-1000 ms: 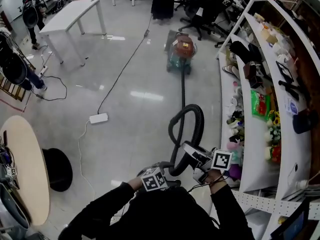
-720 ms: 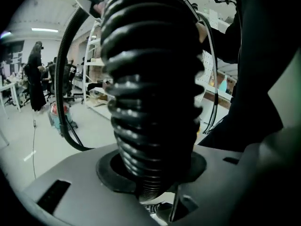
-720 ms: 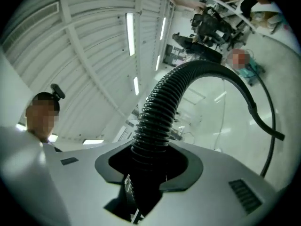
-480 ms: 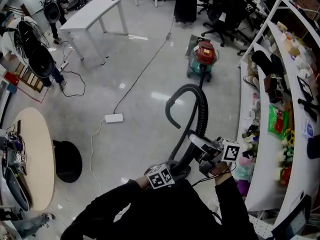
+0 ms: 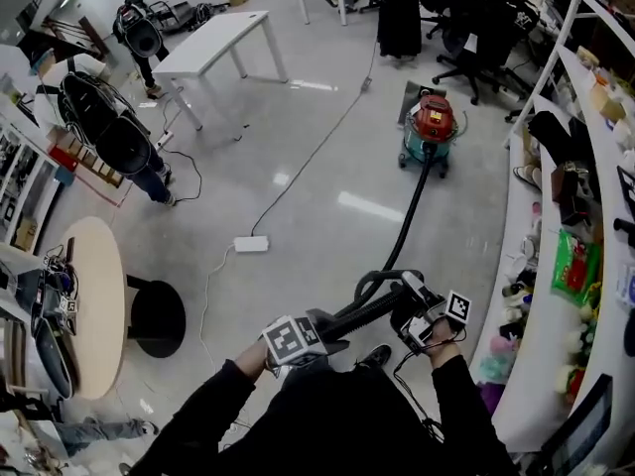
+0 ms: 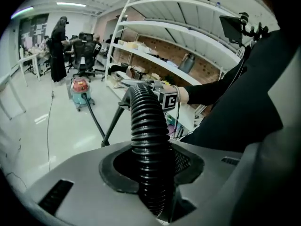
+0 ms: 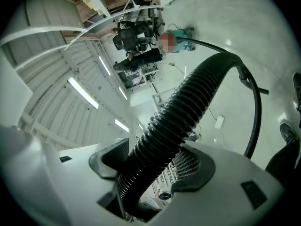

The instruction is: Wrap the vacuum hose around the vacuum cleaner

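A person stands on a glossy office floor with a two-jaw gripper in each hand, both arms in black sleeves reaching forward at waist height. The vacuum cleaner (image 5: 433,122), a small canister with a red top and teal body, sits well apart from them across the room, near a cluster of office chairs. The black ribbed vacuum hose (image 5: 409,216) runs from the canister across the bare floor to the person, where it bends into a small loop just in front of the hands. The left gripper (image 6: 150,164) has just been closing and now clamps the hose between its pads, with the hose rising straight out of its jaws. The right gripper (image 7: 155,166) has just been opening. The hose lies between its jaws, against one pad, with a gap showing at the other, so it no longer grips. Curved shelving (image 5: 526,256) lines the person's right side. A power strip (image 5: 250,244) and its cable lie on the floor to the left. Judging by this, the wrapping has not begun: the hose is stretched out, none of it is around the canister, and the person seems to be gathering the free end hand over hand. The next move probably calls for the right gripper to take a fresh hold further along, then for both hands to carry the slack to the canister and coil it around the body.
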`<state>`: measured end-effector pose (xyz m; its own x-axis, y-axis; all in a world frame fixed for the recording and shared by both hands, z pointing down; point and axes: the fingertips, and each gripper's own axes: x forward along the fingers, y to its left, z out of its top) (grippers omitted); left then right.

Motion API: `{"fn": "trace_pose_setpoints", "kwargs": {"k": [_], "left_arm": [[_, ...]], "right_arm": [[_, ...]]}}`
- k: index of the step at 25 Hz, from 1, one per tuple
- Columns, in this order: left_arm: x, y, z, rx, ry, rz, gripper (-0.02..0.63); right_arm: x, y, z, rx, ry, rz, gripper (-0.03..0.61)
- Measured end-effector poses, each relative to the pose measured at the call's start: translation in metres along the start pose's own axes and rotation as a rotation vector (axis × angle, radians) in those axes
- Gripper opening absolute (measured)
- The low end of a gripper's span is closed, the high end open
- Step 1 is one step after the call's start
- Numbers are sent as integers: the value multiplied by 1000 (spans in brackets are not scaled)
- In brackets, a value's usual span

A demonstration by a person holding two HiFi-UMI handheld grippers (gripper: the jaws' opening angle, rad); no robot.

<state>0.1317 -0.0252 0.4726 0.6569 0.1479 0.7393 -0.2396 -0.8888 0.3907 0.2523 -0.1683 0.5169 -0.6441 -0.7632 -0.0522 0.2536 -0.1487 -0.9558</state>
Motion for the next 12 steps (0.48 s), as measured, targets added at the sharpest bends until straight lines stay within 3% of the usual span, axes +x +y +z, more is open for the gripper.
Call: {"fn": "trace_pose_setpoints", "kwargs": {"k": [6,8,10,12], "left_arm": [[4,10,30,-73,26,-108,152],[-3,25,44,-94,26,-108,152],[-12,47,60,-142,22,-81,152],[-20,64,78,-213,30,-71,152]], "right_arm": [[-41,35,14,-78,37,125,278],[-60,40,15,-143,53,146,277],[-78,32,16,-290,68,79,273],[-91,22,14,-612,107,-89,273]]}}
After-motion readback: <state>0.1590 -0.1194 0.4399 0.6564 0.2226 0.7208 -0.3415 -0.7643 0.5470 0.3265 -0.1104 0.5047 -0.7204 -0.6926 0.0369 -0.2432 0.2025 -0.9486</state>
